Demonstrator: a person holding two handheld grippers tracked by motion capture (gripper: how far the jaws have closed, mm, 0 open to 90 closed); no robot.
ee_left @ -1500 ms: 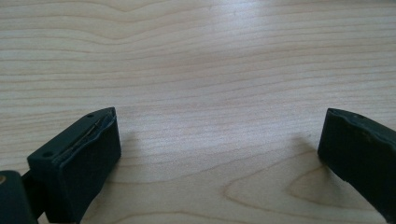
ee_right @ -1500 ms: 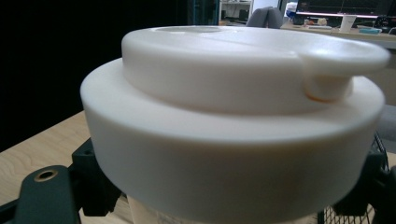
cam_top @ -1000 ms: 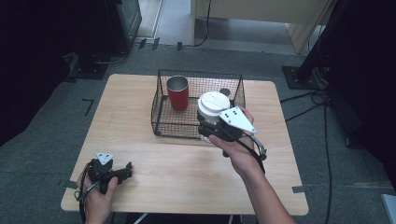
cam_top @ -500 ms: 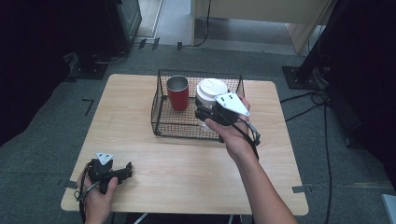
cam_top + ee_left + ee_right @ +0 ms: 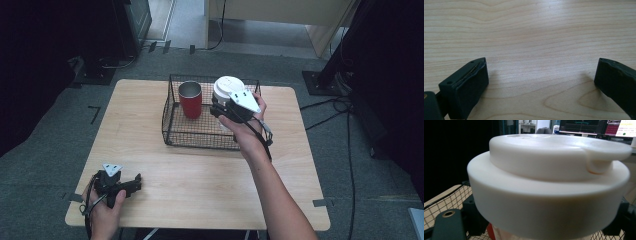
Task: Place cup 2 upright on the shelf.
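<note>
Cup axis: white lidded cup [image 5: 226, 89] is standing upright, lid pointing up.
Cup place: hanging over wire basket [image 5: 175, 131], at 3 o'clock of red tumbler [image 5: 190, 99].
Right gripper [image 5: 218, 111]: jaws are clamping the cup below its lid.
Left gripper [image 5: 134, 182]: is resting agape on table [image 5: 200, 185], at 7 o'clock.

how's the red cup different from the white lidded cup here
The red cup is open-topped with a metal rim; the white lidded cup is capped by a white lid.
The red cup stands free on the floor of the wire basket; the white lidded cup is clamped in the right gripper, above the basket's right part.
The white lidded cup looks wider at the top.
Both stand upright, side by side.
</note>
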